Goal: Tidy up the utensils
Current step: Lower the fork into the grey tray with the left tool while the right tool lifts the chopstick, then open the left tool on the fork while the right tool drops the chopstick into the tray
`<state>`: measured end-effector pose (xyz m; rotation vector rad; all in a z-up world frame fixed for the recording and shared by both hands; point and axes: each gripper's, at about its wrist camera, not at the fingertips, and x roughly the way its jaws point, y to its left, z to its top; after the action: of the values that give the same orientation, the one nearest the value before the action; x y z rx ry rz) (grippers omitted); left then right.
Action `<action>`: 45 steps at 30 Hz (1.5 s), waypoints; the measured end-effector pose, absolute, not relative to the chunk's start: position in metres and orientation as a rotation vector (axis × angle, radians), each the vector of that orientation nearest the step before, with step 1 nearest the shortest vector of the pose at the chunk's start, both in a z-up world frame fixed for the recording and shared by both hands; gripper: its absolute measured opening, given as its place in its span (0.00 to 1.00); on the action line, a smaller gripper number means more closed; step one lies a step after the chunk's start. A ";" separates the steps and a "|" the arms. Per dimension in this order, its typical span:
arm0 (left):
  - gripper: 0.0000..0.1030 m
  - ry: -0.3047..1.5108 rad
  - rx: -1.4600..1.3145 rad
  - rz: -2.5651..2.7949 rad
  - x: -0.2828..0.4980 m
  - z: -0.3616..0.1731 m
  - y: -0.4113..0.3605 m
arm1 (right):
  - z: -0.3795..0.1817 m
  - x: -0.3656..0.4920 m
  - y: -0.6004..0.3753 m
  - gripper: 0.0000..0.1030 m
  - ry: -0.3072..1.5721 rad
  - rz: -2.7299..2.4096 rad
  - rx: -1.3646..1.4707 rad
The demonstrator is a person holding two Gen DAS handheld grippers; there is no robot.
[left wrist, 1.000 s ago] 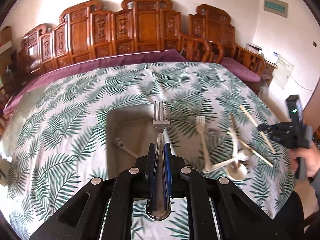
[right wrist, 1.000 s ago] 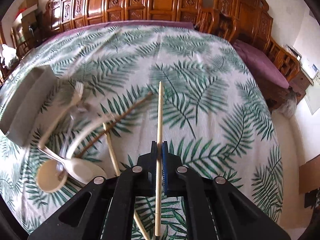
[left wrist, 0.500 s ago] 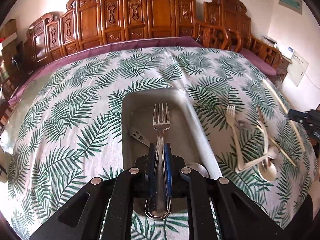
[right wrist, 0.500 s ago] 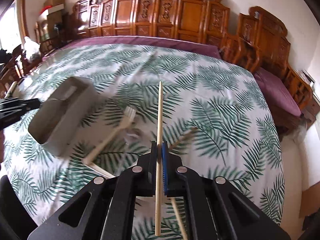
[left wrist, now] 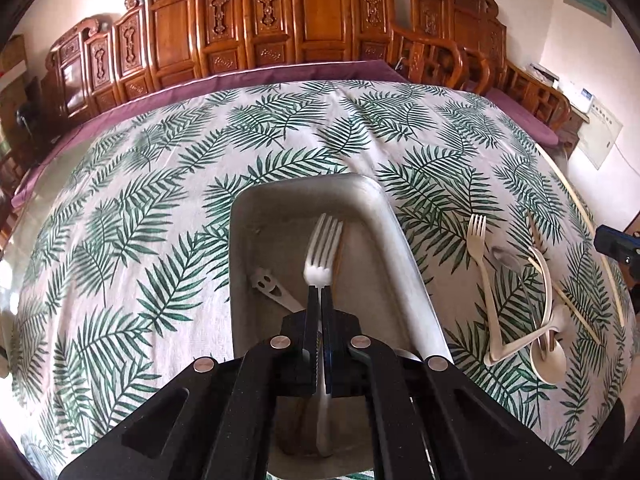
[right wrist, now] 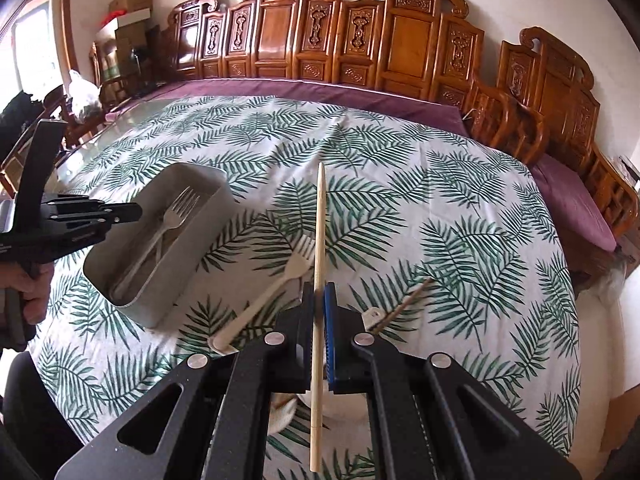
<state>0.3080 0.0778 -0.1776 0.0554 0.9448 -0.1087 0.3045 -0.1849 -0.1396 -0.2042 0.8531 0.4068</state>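
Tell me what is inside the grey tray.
A metal fork lies in the grey tray, beside a pale handle with face-like cutouts. The left gripper covers the tray's near end and the fork's middle, so anything else lying there cannot be seen.

A shiny, smooth metal fork (left wrist: pixel 322 254) lies in a matt grey tray (left wrist: pixel 404 256) with a dull, smooth wall; at about three o'clock from it the cream fork (left wrist: pixel 482 264) and cream spoon (left wrist: pixel 546 354) look like matt plastic. The table (left wrist: pixel 132 216) wears a soft, slightly creased woven cloth printed with green fronds. The chopstick (right wrist: pixel 318 288) is pale bare wood, the black tongs (right wrist: pixel 319 292) matt plastic with bright metal rivets, and the carved chairs (right wrist: pixel 360 36) glossy varnished wood.
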 end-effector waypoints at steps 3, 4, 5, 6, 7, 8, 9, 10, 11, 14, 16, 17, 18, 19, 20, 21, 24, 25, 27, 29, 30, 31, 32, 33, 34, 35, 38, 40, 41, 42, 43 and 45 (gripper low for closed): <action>0.01 0.930 0.055 -0.117 0.306 -0.171 0.078 | -0.137 0.303 -0.174 0.06 0.849 0.432 -0.194; 0.01 0.924 0.051 -0.118 0.304 -0.168 0.079 | -0.135 0.303 -0.169 0.06 0.847 0.442 -0.194; 0.01 0.915 0.045 -0.119 0.301 -0.164 0.081 | -0.134 0.302 -0.163 0.06 0.844 0.452 -0.196; 0.01 0.907 0.040 -0.120 0.298 -0.160 0.083 | -0.132 0.301 -0.155 0.06 0.840 0.466 -0.198; 0.01 0.901 0.038 -0.121 0.295 -0.156 0.085 | -0.131 0.300 -0.148 0.06 0.837 0.477 -0.198; 0.01 0.893 0.037 -0.119 0.290 -0.151 0.088 | -0.130 0.300 -0.142 0.06 0.834 0.486 -0.196; 0.01 0.885 0.036 -0.116 0.286 -0.147 0.092 | -0.129 0.301 -0.132 0.06 0.832 0.503 -0.192; 0.01 0.879 0.033 -0.115 0.281 -0.142 0.095 | -0.128 0.301 -0.125 0.06 0.831 0.512 -0.190; 0.01 0.870 0.029 -0.113 0.274 -0.136 0.100 | -0.127 0.302 -0.118 0.06 0.830 0.522 -0.188; 0.01 0.845 0.019 -0.106 0.257 -0.121 0.112 | -0.126 0.303 -0.091 0.06 0.827 0.556 -0.185; 0.01 0.833 0.015 -0.102 0.247 -0.114 0.119 | -0.127 0.306 -0.072 0.06 0.832 0.580 -0.180; 0.01 0.827 0.015 -0.097 0.242 -0.111 0.123 | -0.128 0.308 -0.066 0.06 0.836 0.586 -0.178; 0.01 0.820 0.017 -0.091 0.238 -0.108 0.127 | -0.130 0.310 -0.057 0.06 0.842 0.597 -0.178; 0.01 0.815 0.018 -0.087 0.235 -0.106 0.129 | -0.132 0.312 -0.049 0.06 0.848 0.601 -0.177; 0.01 0.810 0.017 -0.080 0.231 -0.103 0.132 | -0.135 0.316 -0.040 0.06 0.860 0.606 -0.175; 0.01 0.806 0.015 -0.072 0.229 -0.101 0.135 | -0.137 0.319 -0.033 0.06 0.870 0.607 -0.171; 0.08 0.794 -0.011 -0.058 0.222 -0.098 0.146 | -0.147 0.329 -0.018 0.06 0.901 0.611 -0.153; 0.09 0.790 -0.017 -0.051 0.220 -0.097 0.149 | -0.150 0.332 -0.015 0.06 0.907 0.612 -0.150; 0.09 0.781 -0.027 -0.032 0.216 -0.098 0.156 | -0.156 0.336 -0.006 0.06 0.920 0.618 -0.154; 0.09 0.784 -0.065 -0.032 0.215 -0.101 0.164 | -0.162 0.338 0.000 0.06 0.927 0.620 -0.162; 0.09 0.784 -0.076 -0.028 0.213 -0.101 0.167 | -0.165 0.340 0.004 0.06 0.932 0.618 -0.168; 0.09 0.785 -0.086 -0.024 0.212 -0.103 0.170 | -0.168 0.341 0.006 0.06 0.938 0.615 -0.169; 0.09 0.785 -0.093 -0.022 0.211 -0.105 0.173 | -0.171 0.343 0.007 0.06 0.942 0.611 -0.172; 0.09 0.787 -0.099 -0.020 0.211 -0.106 0.176 | -0.174 0.344 0.009 0.06 0.946 0.607 -0.173; 0.09 0.791 -0.103 -0.017 0.211 -0.108 0.178 | -0.176 0.345 0.010 0.06 0.952 0.604 -0.173; 0.09 0.794 -0.104 -0.015 0.210 -0.110 0.179 | -0.178 0.347 0.010 0.06 0.956 0.606 -0.172; 0.10 0.799 -0.108 -0.017 0.209 -0.112 0.182 | -0.181 0.348 0.011 0.07 0.958 0.614 -0.169; 0.12 0.799 -0.103 -0.016 0.208 -0.114 0.182 | -0.180 0.347 0.010 0.08 0.948 0.627 -0.168; 0.12 0.801 -0.100 -0.015 0.208 -0.116 0.182 | -0.179 0.346 0.009 0.08 0.945 0.627 -0.171; 0.13 0.803 -0.098 -0.013 0.208 -0.117 0.182 | -0.178 0.345 0.006 0.08 0.941 0.624 -0.169; 0.13 0.805 -0.097 -0.013 0.208 -0.119 0.182 | -0.176 0.345 0.004 0.08 0.939 0.624 -0.166; 0.13 0.807 -0.092 -0.016 0.207 -0.120 0.180 | -0.171 0.341 -0.004 0.08 0.924 0.622 -0.163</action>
<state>0.2068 0.1797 -0.1202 -0.0923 0.8065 -0.0161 0.3411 -0.0041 -0.1710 -0.1628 0.9241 0.6220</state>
